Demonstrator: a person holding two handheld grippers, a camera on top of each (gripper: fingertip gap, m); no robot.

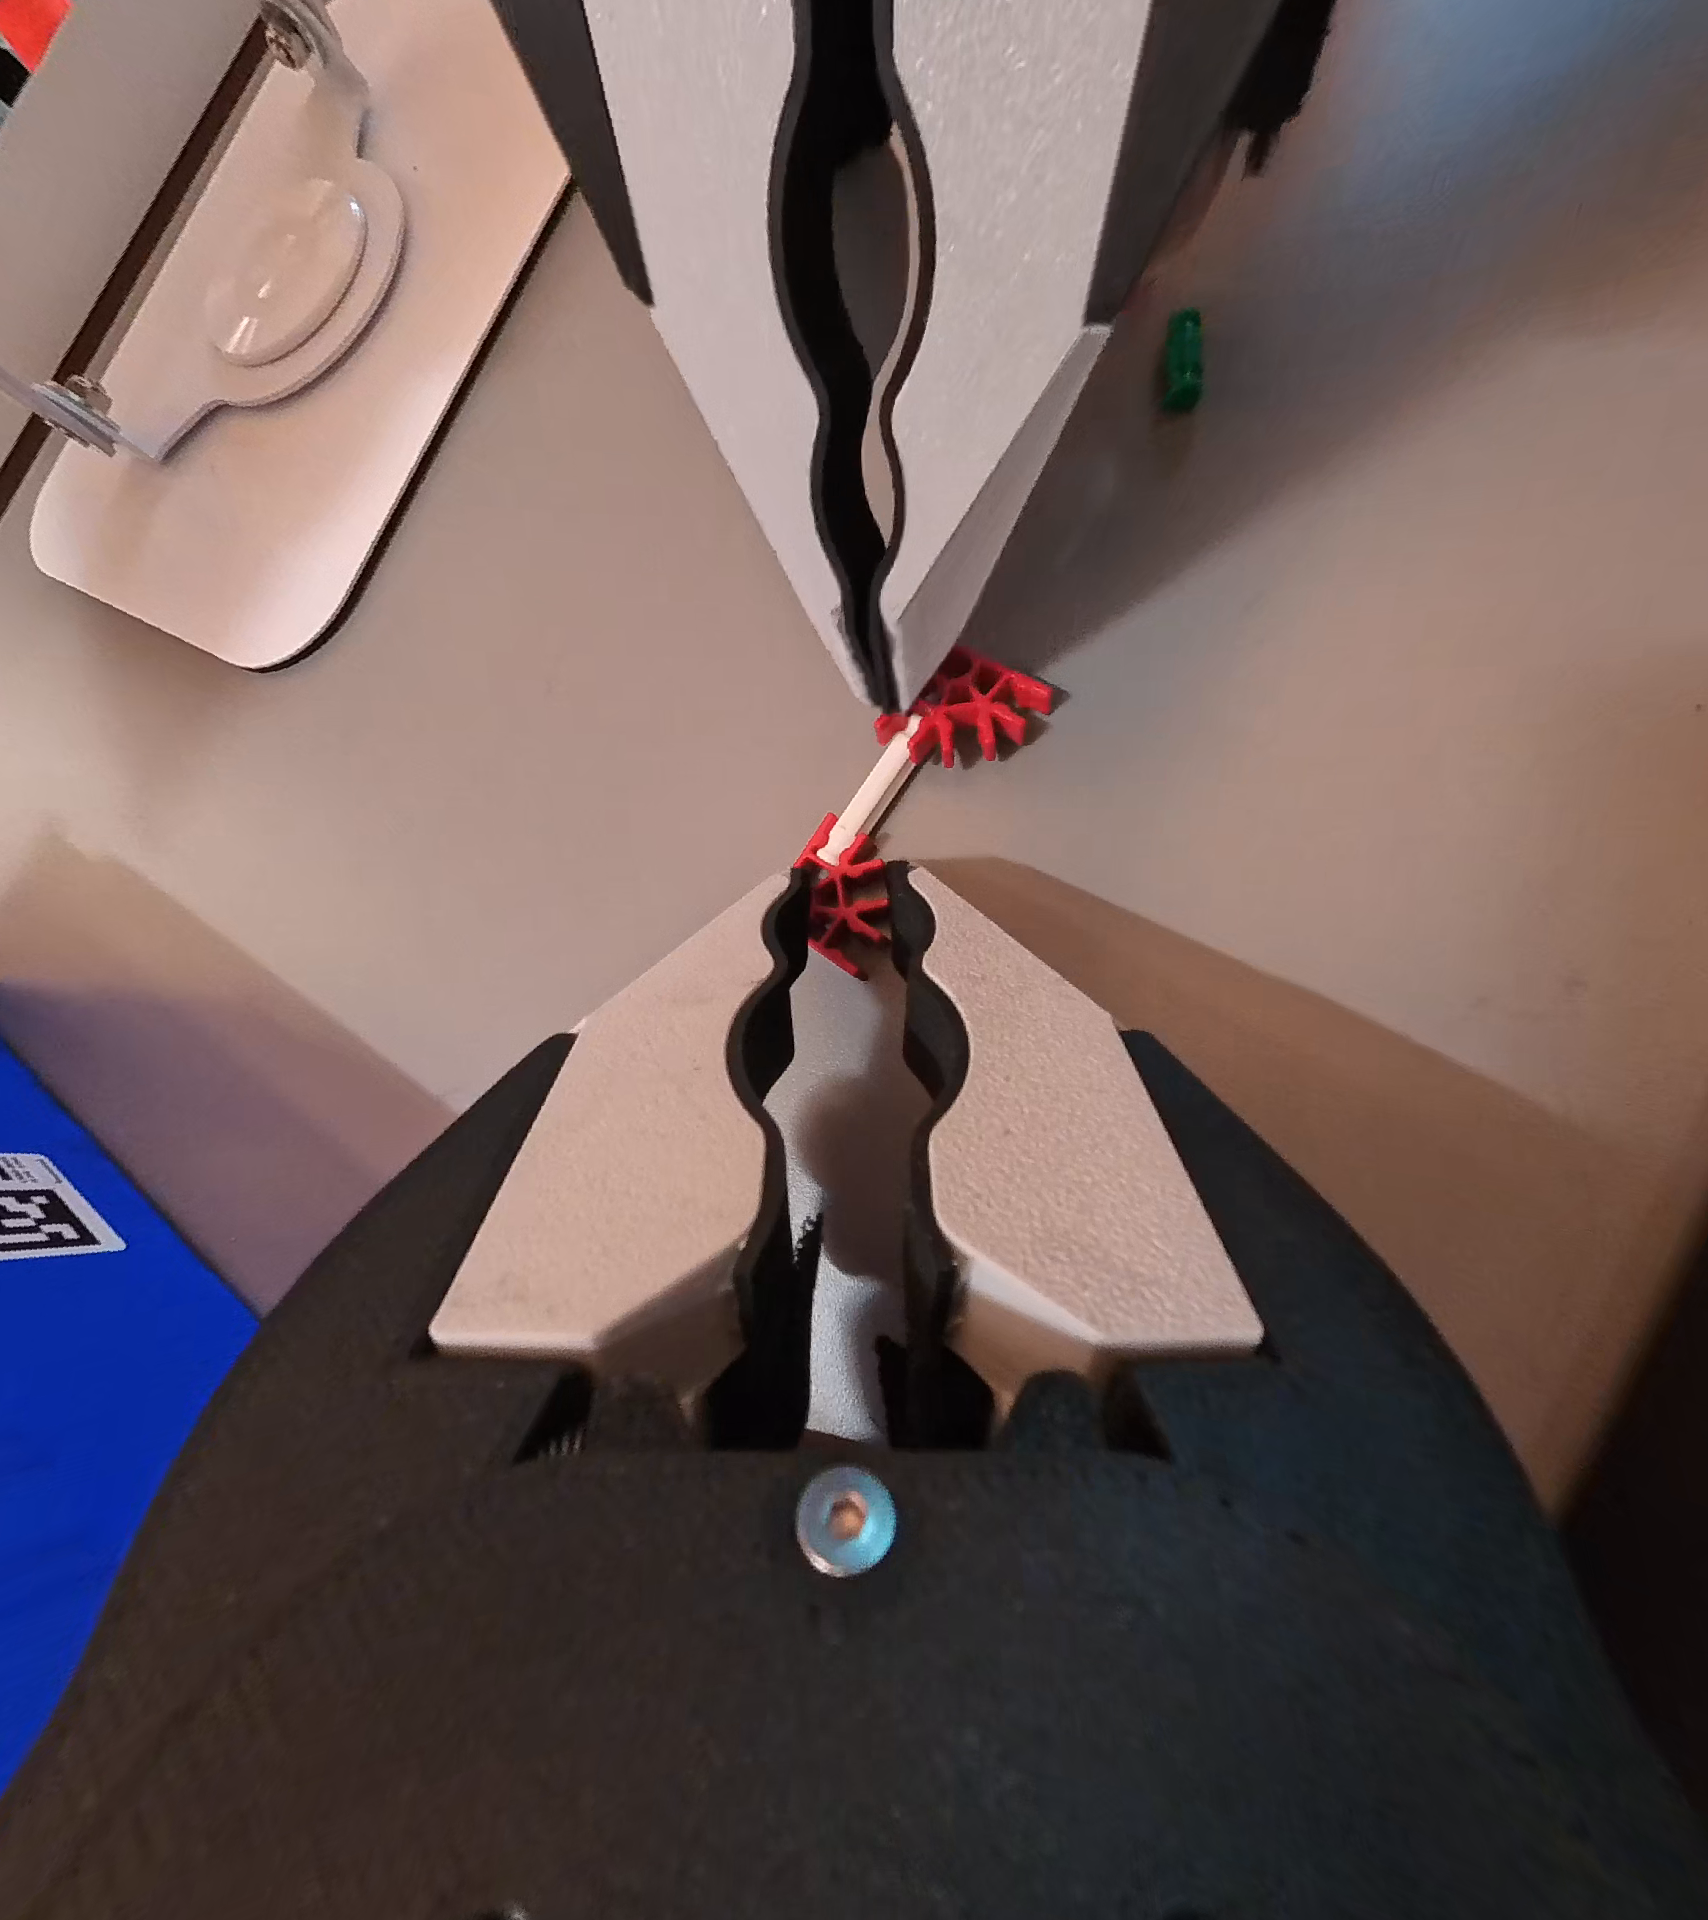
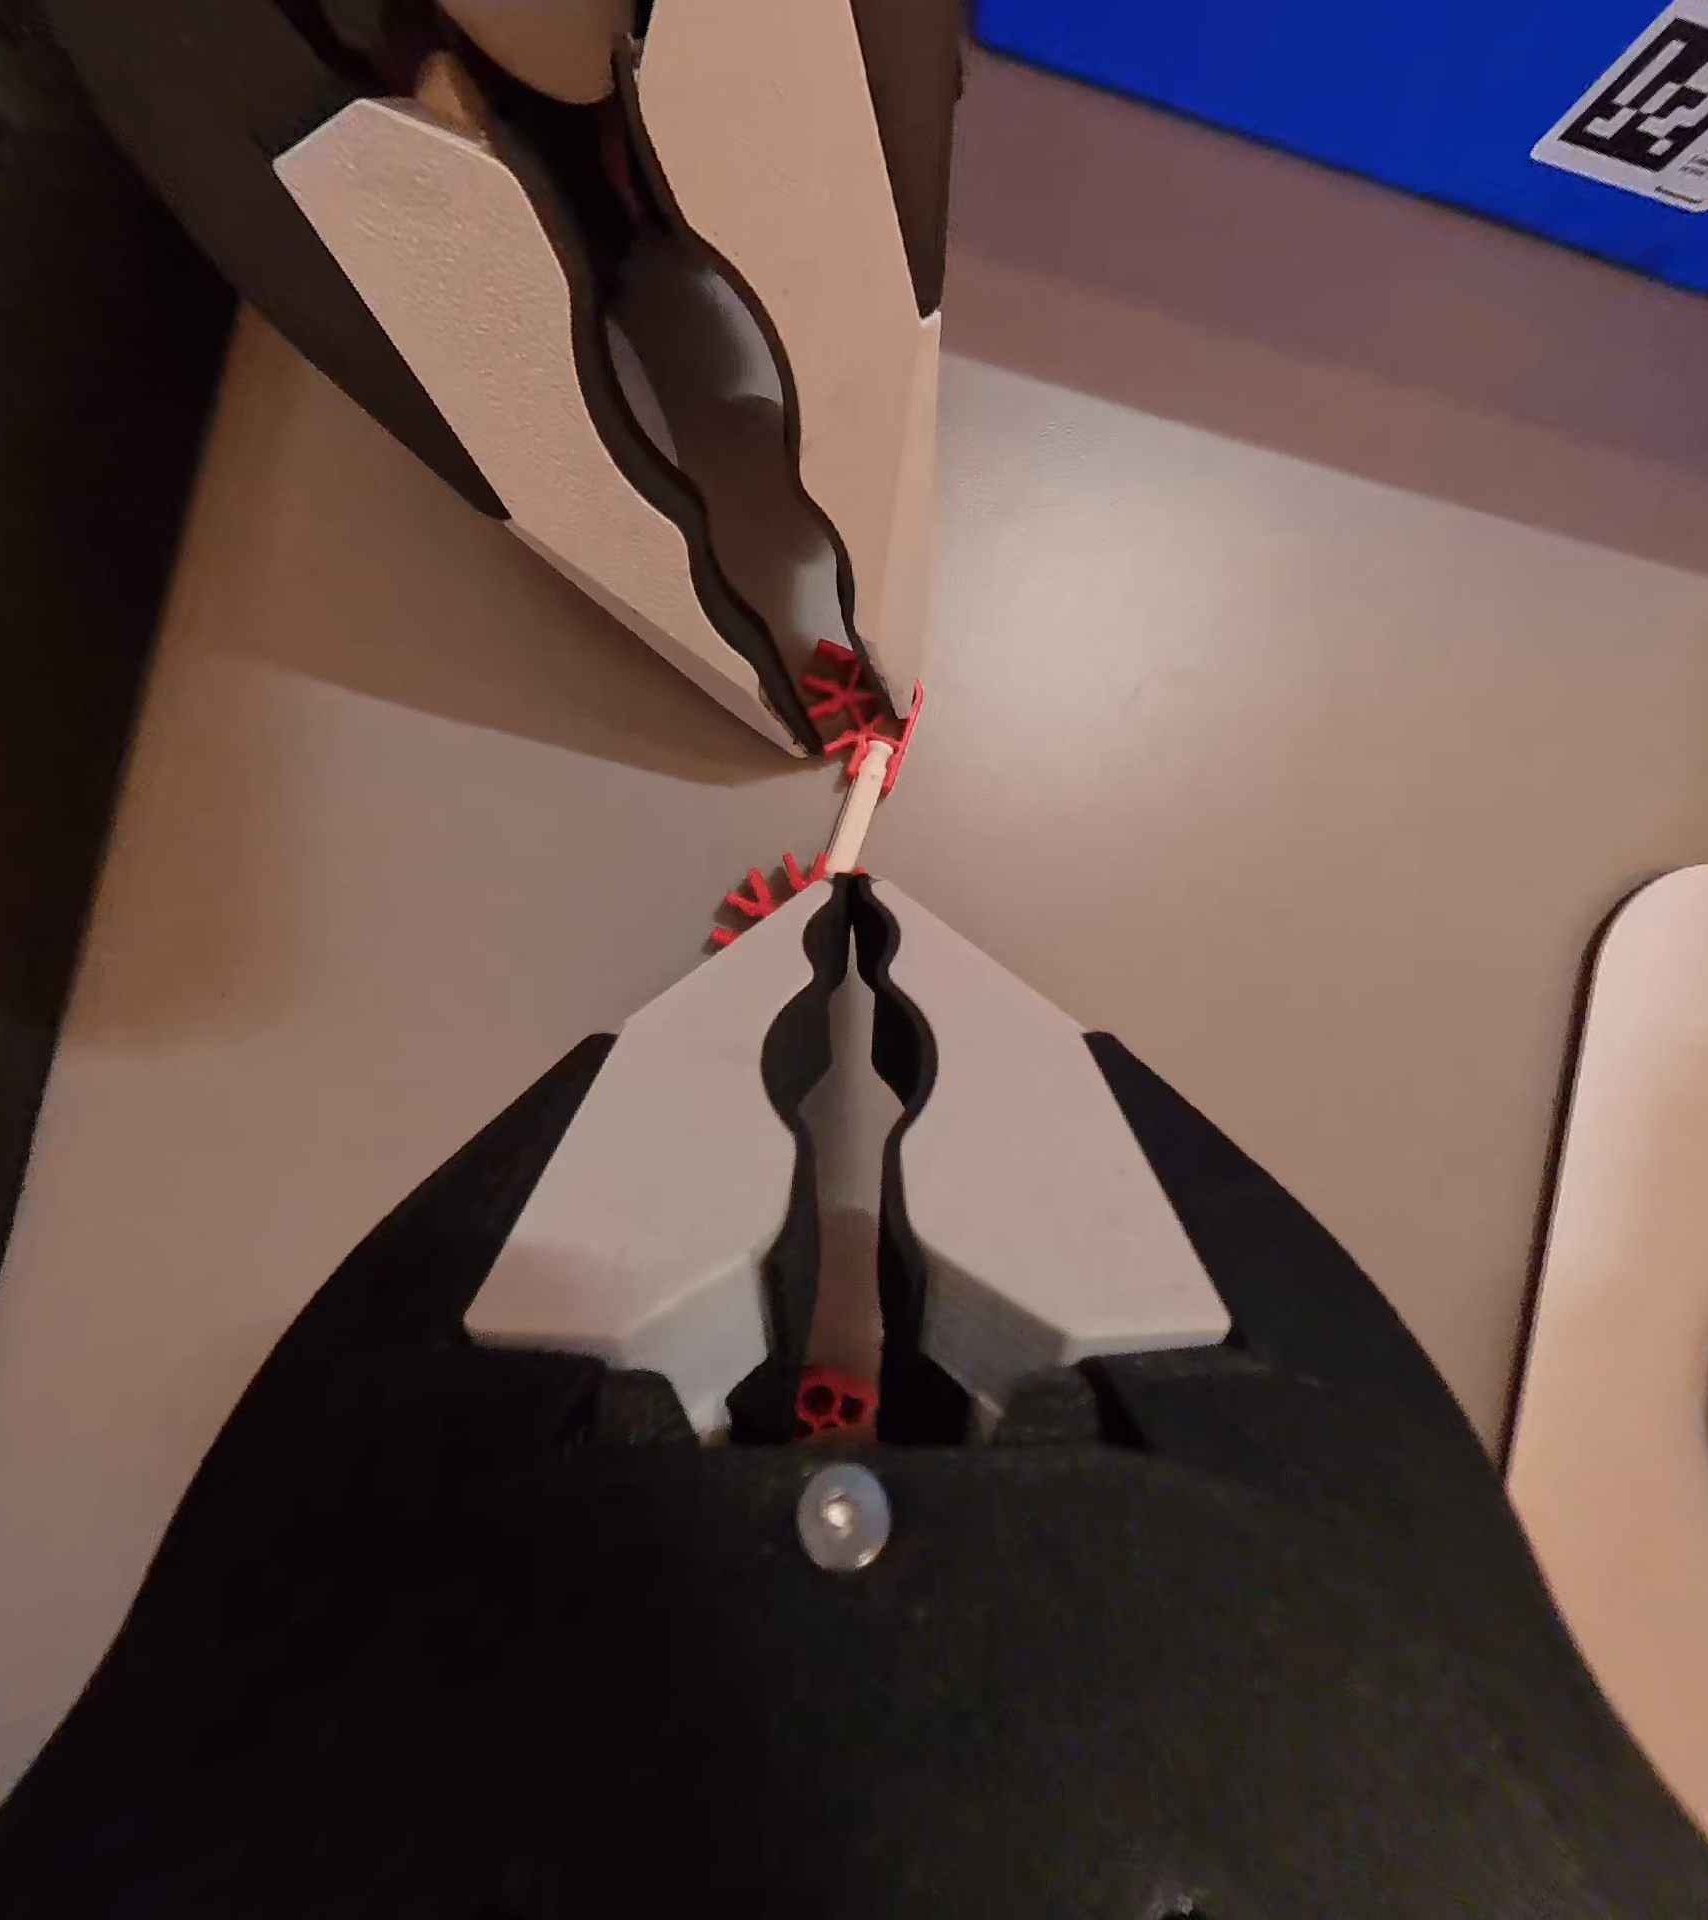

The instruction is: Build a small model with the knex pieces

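Beige worktop (image 1: 538, 727); left to right in the left wrist view: blue box (image 1: 19, 1299) with a black-and-white marker sticker at the near left edge, pale rounded board (image 1: 237, 520) with a clear dome fitting toward the far left, small green piece (image 1: 1182, 362) lying loose at the far right, well apart from everything. Mid-worktop, the two grippers meet nose to nose. Left gripper (image 1: 845, 914) comes in from the near side, fingers narrowly parted, clamped on a red snowflake connector (image 1: 845, 909). A white rod (image 1: 876, 795) runs from it to a second red connector (image 1: 975, 712), gripped at its edge by the right gripper (image 1: 881, 696), which points down from the far side with its tips pressed nearly together. In the right wrist view the right gripper (image 2: 850, 883) hides most of its connector (image 2: 762, 899); rod (image 2: 852, 821) bridges to the left gripper (image 2: 845, 717). A small red part (image 2: 832, 1405) sits deep between the right gripper's fingers near the base. Whether the assembly touches the worktop can't be told.
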